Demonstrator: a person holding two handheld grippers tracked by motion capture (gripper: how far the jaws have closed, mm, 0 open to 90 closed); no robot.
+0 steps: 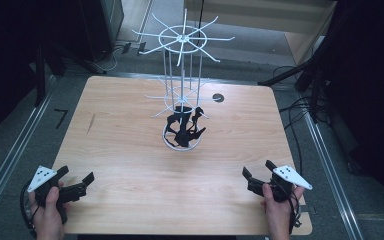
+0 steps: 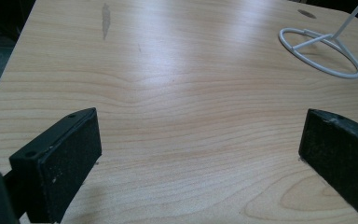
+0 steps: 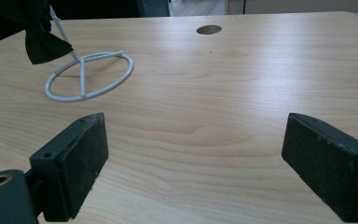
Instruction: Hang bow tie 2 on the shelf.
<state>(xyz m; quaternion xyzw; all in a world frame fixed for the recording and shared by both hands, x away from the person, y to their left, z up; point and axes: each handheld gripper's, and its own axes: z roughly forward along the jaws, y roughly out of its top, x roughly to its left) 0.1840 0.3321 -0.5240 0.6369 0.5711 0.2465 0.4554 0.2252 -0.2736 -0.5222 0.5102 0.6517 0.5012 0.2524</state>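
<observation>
Wire rack [image 1: 182, 95] stands mid-table [image 1: 120, 150] (a cloth [image 1: 184, 128] hanging low on it), tools at near corners

Left gripper [image 1: 75, 179], right gripper [image 1: 256, 169]: black, grey three-cornered plates with dark dots on top, black cables, flat rough pads [image 2: 70, 163], screw holes.

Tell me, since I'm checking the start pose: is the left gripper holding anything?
No, the left gripper stands open with bare table between its jaws.

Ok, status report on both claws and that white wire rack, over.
Left claw open, right claw open, both low at near table edge. White wire rack upright mid-table, black items hanging low. Nothing between.
</observation>
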